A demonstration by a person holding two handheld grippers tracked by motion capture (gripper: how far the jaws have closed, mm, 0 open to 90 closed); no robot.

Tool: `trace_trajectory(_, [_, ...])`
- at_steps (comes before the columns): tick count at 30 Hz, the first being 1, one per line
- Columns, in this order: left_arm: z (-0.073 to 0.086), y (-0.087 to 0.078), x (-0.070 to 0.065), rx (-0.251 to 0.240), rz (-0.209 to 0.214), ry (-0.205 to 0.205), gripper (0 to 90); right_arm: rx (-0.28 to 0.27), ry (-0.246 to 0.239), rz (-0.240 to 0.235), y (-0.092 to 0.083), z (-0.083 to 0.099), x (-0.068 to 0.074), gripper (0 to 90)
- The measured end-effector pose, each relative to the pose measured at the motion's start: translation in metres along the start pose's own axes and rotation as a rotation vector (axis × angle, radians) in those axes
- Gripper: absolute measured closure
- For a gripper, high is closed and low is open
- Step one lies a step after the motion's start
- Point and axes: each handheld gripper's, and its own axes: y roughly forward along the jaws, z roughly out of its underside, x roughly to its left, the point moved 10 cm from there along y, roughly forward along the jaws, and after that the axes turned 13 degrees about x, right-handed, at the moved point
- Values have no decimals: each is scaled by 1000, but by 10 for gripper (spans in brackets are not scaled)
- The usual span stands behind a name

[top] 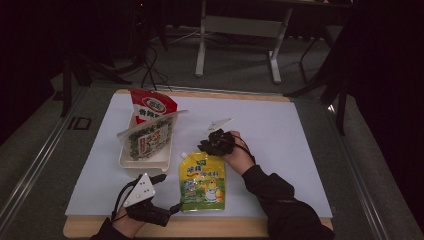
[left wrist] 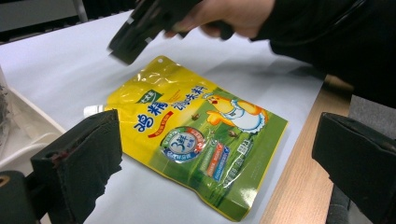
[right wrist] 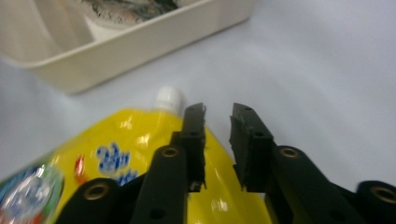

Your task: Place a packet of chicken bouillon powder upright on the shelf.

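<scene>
1. The yellow pouch (top: 202,182) lies flat on the white sheet (top: 280,150) that covers the counter (top: 200,227), near the front edge, with its white cap (right wrist: 168,98) pointing toward the cream tray (top: 145,161).
2. The tray stands just beside the pouch, at its far left, and holds a green-printed packet (top: 149,137) and a red packet (top: 152,106) leaning at its back.
3. The right gripper (top: 216,141) hovers over the capped top of the pouch; its jaws are slightly apart and released, with nothing between them.
4. The left gripper (top: 165,192) rests at the front edge, left of the pouch; its jaws stand wide apart and hold nothing.
</scene>
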Motion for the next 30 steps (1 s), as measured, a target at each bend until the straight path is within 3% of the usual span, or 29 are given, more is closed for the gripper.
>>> trace_trajectory(6, [2, 3, -1, 9, 3, 0, 28, 28, -15, 48, -24, 24, -7, 645])
trace_trajectory(11, [3, 4, -1, 12, 7, -2, 28, 39, 29, 68, -40, 40, -21, 587])
trace_trajectory(16, [4, 4, 1, 11, 6, -10, 28, 38, 77, 72, -49, 45, -36, 537])
trace_trajectory(22, [5, 5, -1, 16, 11, -5, 28, 74, 115, 27, -40, 46, -42, 462])
trace_trajectory(23, [5, 5, 0, 17, 8, -3, 28, 80, 130, -8, -34, 46, -40, 449])
trace_trajectory(30, [7, 7, 0, 24, 10, -2, 28, 114, 143, -64, -13, 45, -35, 408])
